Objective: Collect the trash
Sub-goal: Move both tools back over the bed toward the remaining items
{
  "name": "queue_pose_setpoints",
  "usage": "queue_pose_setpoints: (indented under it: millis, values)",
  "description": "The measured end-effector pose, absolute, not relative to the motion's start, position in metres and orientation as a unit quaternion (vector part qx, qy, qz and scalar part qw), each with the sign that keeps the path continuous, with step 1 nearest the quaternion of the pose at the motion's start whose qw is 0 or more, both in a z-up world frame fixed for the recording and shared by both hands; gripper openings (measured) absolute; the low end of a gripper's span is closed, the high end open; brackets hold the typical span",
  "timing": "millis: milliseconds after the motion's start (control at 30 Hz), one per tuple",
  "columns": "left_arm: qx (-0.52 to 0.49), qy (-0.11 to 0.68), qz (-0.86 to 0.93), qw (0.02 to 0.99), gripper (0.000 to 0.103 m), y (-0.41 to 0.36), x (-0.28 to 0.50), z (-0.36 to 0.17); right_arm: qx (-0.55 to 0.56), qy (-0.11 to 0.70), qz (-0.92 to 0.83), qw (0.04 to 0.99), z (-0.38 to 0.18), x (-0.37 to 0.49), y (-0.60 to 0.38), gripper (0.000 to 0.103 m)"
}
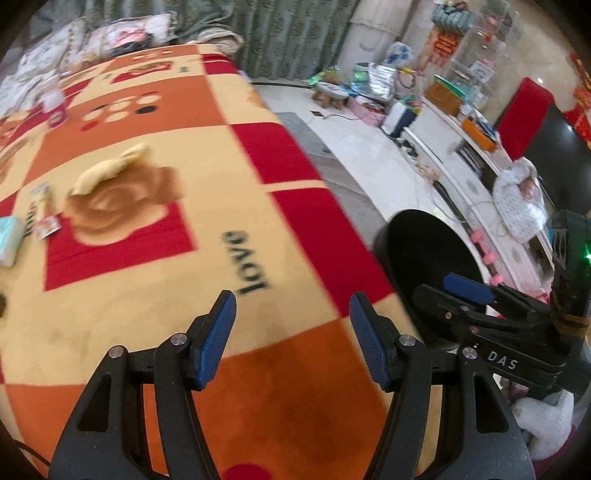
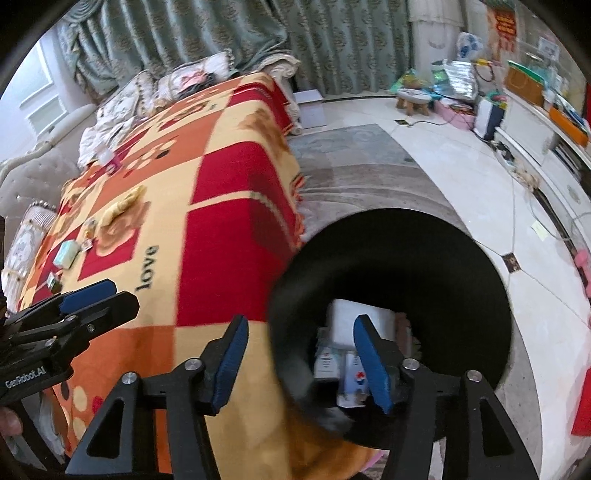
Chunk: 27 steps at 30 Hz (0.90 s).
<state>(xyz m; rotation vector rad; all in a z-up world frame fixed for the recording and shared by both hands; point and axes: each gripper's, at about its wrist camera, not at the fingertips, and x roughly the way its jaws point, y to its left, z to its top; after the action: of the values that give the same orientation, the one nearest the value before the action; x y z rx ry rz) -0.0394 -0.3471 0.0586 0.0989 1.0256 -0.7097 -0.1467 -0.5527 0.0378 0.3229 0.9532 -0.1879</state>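
Left gripper is hovering, jaws apart and empty, over the checked blanket; banana peel is lying at ten o'clock, black bin at three o'clock.

**Materials and Surface Finish**

The red, orange and cream checked fleece blanket is soft napped cloth, matt, printed with black lettering. At 9 o'clock on it lies a pale yellow crumpled cloth-like piece, also matt.

The round black bin has a matt, smooth-looking dark interior; the cartons and wrappers inside look like glossy printed card and paper.

The left gripper and right gripper are matt black plastic with ribbed blue rubbery pads and bright metal pivot pins.

The pale floor tiles at 2 o'clock are glossy and smooth. The grey-green patterned curtains are woven cloth with a faint sheen.
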Motion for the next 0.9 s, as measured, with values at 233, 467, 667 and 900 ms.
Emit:
queue_pose_setpoints:
  millis: [233, 467, 667, 900]
  values:
    - [0.032, 0.487, -0.278, 0.827, 0.063, -0.292, -0.02, 0.053, 0.13, 0.468, -0.043, 0.873, 0.037, -0.121, -0.504, 0.06]
    - [-0.002, 0.492, -0.213, 0.844, 0.063, -0.23, 0.02, 0.045, 0.104, 0.477, 0.005, 0.873, 0.037, -0.095, -0.452, 0.061]
    - [-0.028, 0.495, -0.162, 0.853, 0.063, -0.181, 0.062, 0.04, 0.085, 0.485, 0.034, 0.87, 0.036, -0.078, -0.418, 0.063]
    - [-0.037, 0.506, -0.094, 0.857, 0.063, -0.111, 0.084, 0.033, 0.07, 0.492, 0.064, 0.866, 0.035, -0.053, -0.386, 0.064]
